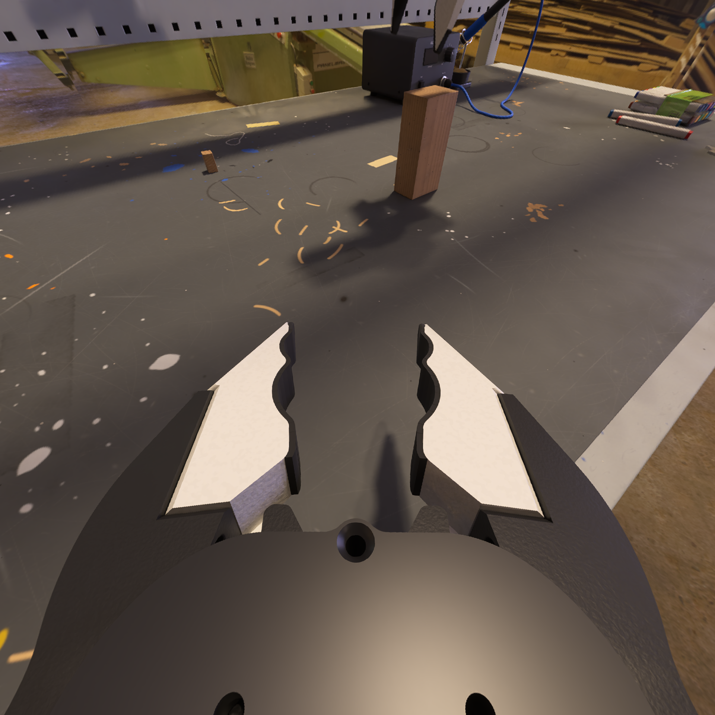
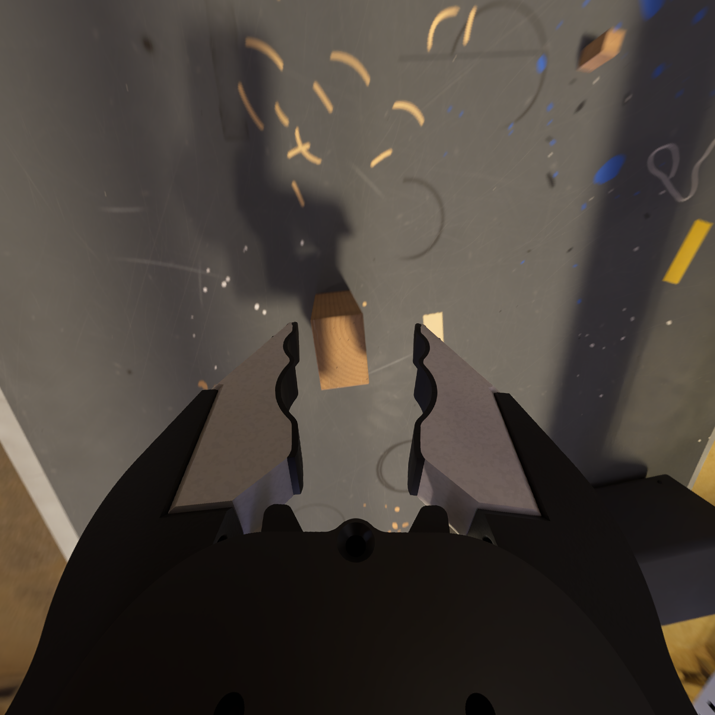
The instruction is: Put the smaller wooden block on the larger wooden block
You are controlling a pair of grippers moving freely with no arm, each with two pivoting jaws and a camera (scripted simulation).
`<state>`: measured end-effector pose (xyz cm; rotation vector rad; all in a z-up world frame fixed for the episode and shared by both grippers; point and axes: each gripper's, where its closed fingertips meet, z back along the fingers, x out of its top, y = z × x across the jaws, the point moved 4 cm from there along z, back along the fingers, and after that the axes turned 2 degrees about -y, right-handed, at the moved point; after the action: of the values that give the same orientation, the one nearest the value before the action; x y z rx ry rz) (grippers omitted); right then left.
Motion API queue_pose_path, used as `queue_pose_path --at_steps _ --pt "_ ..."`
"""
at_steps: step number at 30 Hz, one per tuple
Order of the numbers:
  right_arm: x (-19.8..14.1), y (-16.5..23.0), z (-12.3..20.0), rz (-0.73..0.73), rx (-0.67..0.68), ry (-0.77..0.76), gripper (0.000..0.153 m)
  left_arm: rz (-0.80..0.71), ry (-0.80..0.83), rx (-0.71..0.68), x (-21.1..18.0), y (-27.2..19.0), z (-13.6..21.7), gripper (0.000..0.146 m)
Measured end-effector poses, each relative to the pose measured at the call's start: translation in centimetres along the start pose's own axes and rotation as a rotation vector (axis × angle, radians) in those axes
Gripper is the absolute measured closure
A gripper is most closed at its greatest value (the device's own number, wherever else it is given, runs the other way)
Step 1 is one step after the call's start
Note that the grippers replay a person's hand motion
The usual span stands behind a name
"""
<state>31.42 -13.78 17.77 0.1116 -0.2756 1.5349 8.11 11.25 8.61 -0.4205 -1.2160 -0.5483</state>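
Note:
The larger wooden block point(image 1: 423, 143) stands upright on the dark grey table point(image 1: 503, 309), far ahead of my left gripper point(image 1: 356, 329), which is open, empty and low over the table. The smaller wooden block point(image 1: 209, 161) stands apart to the larger block's left. My right gripper point(image 2: 356, 329) is open and empty, pointing down from above the larger block point(image 2: 340, 348), whose top face shows between its fingertips, closer to the left finger. The smaller block point(image 2: 601, 50) shows at the top right there. The right gripper's fingers point(image 1: 445, 23) hang above the larger block in the left wrist view.
A dark box-shaped device point(image 1: 402, 58) with a blue cable point(image 1: 503, 104) stands just behind the larger block. A pile of markers point(image 1: 665, 112) lies at the far right. The table's pale edge strip point(image 1: 657, 394) runs along the right.

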Motion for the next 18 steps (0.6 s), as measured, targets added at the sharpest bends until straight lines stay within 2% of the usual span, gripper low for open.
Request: queue_pose_path --at_steps 6,10,14,18 --pt "1.8 -1.1 1.6 -0.056 -0.093 -0.278 0.091 -0.001 -0.002 -0.001 0.1 0.0 -0.2 0.083" --pt "3.5 -2.7 1.4 -0.077 -0.137 -0.413 0.091 0.0 0.0 -0.015 0.2 -0.2 -0.4 0.083" --pt "6.4 -5.7 -0.1 -0.061 -0.176 -0.509 0.091 -0.009 0.007 -0.021 0.2 -0.2 -0.6 0.083" --pt "9.3 -9.7 -3.4 -0.048 -0.189 -0.597 0.092 -0.004 0.01 -0.002 0.1 0.0 -0.1 0.083"
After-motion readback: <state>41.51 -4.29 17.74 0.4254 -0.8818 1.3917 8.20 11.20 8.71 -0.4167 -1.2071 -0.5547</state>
